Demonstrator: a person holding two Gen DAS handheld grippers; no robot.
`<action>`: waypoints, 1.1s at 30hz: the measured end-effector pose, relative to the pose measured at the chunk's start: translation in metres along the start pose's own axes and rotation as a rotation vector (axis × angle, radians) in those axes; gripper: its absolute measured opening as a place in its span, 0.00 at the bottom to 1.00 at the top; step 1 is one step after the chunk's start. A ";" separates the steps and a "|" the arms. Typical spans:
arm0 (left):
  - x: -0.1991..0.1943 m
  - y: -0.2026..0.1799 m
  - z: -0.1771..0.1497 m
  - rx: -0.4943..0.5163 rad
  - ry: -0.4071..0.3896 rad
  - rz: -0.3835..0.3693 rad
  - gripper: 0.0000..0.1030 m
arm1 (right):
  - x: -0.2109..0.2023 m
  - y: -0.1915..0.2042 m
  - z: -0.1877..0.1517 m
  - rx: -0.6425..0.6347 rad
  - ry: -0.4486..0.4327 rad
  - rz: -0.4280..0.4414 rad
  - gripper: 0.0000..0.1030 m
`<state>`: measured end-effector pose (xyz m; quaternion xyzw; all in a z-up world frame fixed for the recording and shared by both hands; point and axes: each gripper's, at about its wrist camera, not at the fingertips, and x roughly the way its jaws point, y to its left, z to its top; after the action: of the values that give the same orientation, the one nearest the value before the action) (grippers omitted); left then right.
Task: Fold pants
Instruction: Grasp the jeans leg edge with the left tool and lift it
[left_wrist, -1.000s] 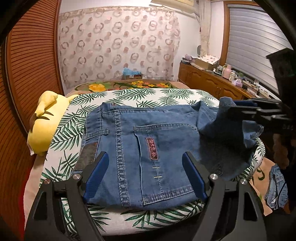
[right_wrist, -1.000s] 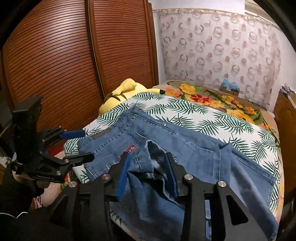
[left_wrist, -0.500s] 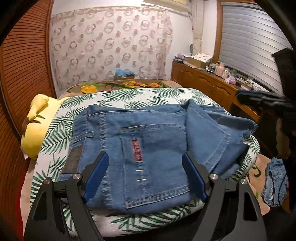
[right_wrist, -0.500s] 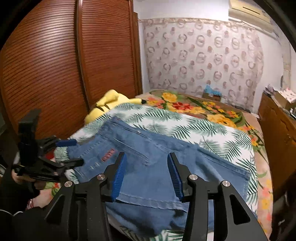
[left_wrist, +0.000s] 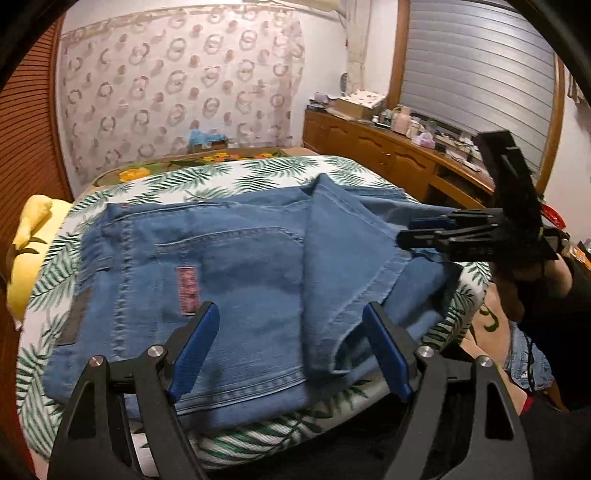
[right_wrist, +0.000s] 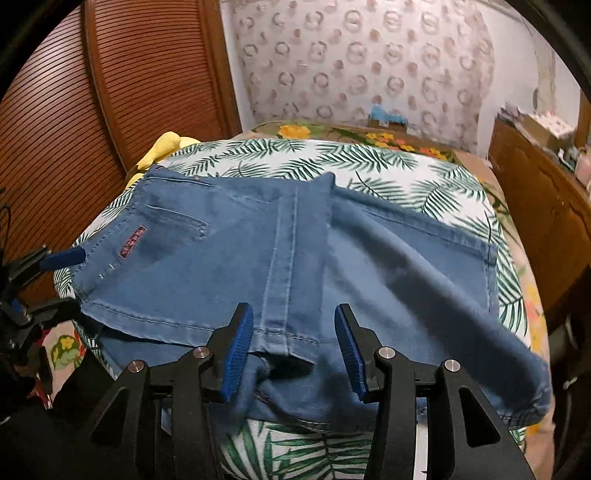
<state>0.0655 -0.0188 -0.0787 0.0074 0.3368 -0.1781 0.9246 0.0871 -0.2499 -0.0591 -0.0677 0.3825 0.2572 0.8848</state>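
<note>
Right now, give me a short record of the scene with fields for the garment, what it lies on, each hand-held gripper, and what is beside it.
garment: blue denim pants, leg part folded over the seat
surface: palm-leaf print white bedcover
left hand-held gripper: open, over the near edge of the pants, nothing gripped
right hand-held gripper: open, folded hem between its pads, not pinched
beside: yellow plush toy at the bedcover's edge

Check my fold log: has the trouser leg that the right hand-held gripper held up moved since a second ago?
Yes. The trouser leg has dropped from between the pads and lies flat across the jeans on the palm-leaf bedspread.
</note>
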 end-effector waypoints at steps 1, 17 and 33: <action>0.002 -0.003 0.000 0.012 0.004 -0.008 0.67 | 0.002 -0.002 0.000 0.010 0.001 0.009 0.46; 0.019 -0.018 -0.009 0.073 0.095 -0.068 0.47 | 0.022 -0.021 0.006 0.057 0.027 0.132 0.21; -0.022 -0.007 0.011 0.039 -0.033 -0.041 0.15 | -0.022 0.011 0.065 -0.082 -0.212 0.171 0.04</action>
<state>0.0543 -0.0191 -0.0555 0.0156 0.3181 -0.2039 0.9257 0.1103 -0.2288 0.0031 -0.0435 0.2803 0.3530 0.8916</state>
